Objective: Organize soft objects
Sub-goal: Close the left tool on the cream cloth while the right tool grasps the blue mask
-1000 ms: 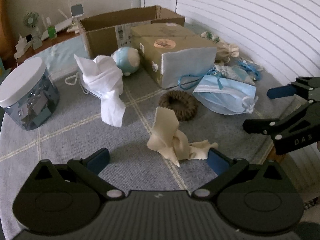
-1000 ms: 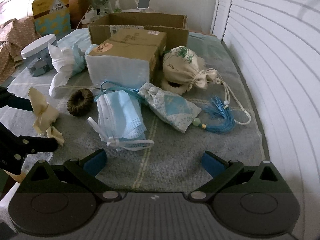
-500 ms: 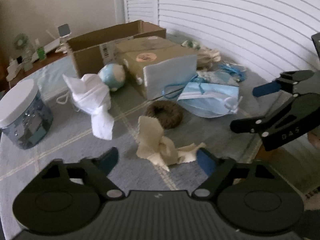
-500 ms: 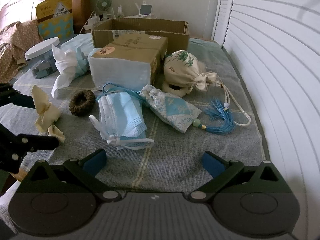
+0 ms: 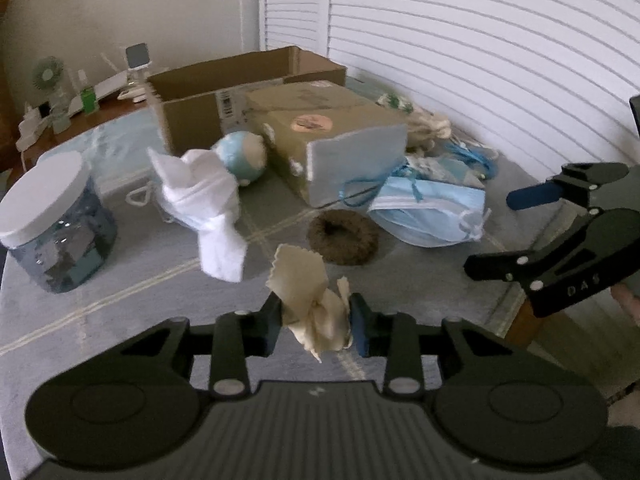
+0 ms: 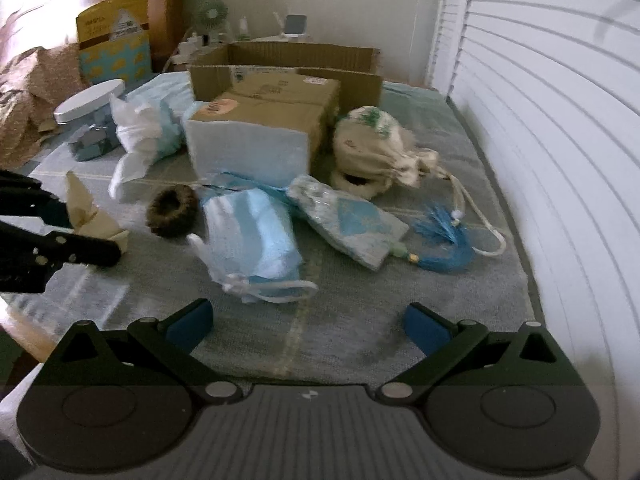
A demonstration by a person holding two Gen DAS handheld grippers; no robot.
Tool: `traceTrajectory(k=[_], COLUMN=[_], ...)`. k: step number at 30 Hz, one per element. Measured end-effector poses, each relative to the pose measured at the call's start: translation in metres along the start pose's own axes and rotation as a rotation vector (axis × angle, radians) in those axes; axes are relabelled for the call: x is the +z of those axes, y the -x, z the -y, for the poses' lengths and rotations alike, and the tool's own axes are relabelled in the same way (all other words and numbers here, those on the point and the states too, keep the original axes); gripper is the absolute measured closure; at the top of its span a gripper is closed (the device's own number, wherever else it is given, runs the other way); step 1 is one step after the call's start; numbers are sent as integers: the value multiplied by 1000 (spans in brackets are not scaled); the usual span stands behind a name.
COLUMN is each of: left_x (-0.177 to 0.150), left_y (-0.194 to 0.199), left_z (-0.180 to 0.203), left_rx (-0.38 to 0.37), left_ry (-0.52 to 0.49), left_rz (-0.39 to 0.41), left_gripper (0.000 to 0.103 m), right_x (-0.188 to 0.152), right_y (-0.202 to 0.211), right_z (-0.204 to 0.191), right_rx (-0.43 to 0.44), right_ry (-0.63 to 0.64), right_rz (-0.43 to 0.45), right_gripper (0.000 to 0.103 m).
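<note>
Cream, crumpled cloth with pinked edges [image 5: 316,312] sits pinched between the blue pads of the left gripper [image 5: 316,322], whose jaws have just been closing and now press on the cloth's bunched, knotted middle. Its lower tail hangs below the pads, near the front of the grey checked table mat [image 5: 120,304], and one stiff-looking flap stands up above them. It looks very light and limp, so the grip at the knot, where the layers are thickest, seems the safest hold; a pinch on a loose corner would likely let it unfurl or slip.

Beyond it lie a dark brown fuzzy hair scrunchie [image 5: 344,236], a bundle of pale blue pleated face masks [image 5: 430,212] and a white knotted cloth [image 5: 204,200], all soft and easy to squash. Further back stand a closed tan carton fronted by a pale blue sponge sheet [image 5: 356,166] and an open brown cardboard box [image 5: 240,92], probably the place for these things.

To the right, the right gripper [image 6: 308,320] hangs with its jaws wide apart and nothing between them, above the mat in front of the masks.
</note>
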State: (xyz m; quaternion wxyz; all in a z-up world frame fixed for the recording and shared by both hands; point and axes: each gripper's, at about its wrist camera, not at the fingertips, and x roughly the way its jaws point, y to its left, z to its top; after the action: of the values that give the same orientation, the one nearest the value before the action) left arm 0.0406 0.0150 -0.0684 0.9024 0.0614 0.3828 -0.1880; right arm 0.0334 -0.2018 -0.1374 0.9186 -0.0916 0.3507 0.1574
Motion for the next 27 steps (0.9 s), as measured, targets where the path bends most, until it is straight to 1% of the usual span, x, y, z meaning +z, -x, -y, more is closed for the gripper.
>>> traceTrajectory(k=[5, 9, 11, 12, 14, 15, 17, 21, 23, 24, 25, 27], left_x=[-1, -1, -1, -1, -1, 0, 1, 4, 5, 6, 6, 8], left_y=[4, 4, 3, 3, 3, 3, 3, 3, 3, 5, 6, 9], left_z=[-11, -17, -19, -20, -21, -21, -22, -23, -23, -23, -23, -22], left_rx=[-1, -14, -20, -23, -28, -32, -35, -45, -49, -50, -51, -52], left_ry=[26, 45, 50, 51, 52, 49, 44, 41, 36, 31, 26, 18], left_rz=[-6, -17, -20, -22, -23, -23, -24, -34, -39, -39, -40, -38], left_gripper=[69, 69, 69, 69, 69, 69, 69, 69, 69, 69, 69, 69], right_x=[13, 24, 29, 31, 34, 36, 40, 44, 44, 45, 45, 46], right_y=[-2, -13, -19, -22, -26, -28, -29, -30, -29, -28, -26, -23], right_z=[-15, -26, -29, -30, -32, -32, -33, -34, -33, -34, -34, -34], right_rx=[48, 64, 75, 78, 83, 86, 91, 98, 99, 94, 89, 83], right_ry=[71, 131, 143, 150, 147, 145, 143, 144, 141, 141, 138, 142], right_rz=[21, 5, -6, -14, -22, -25, -30, -44, -50, -50, -51, -53], right_gripper=[0, 5, 10, 14, 17, 20, 22, 35, 40, 44, 51, 55])
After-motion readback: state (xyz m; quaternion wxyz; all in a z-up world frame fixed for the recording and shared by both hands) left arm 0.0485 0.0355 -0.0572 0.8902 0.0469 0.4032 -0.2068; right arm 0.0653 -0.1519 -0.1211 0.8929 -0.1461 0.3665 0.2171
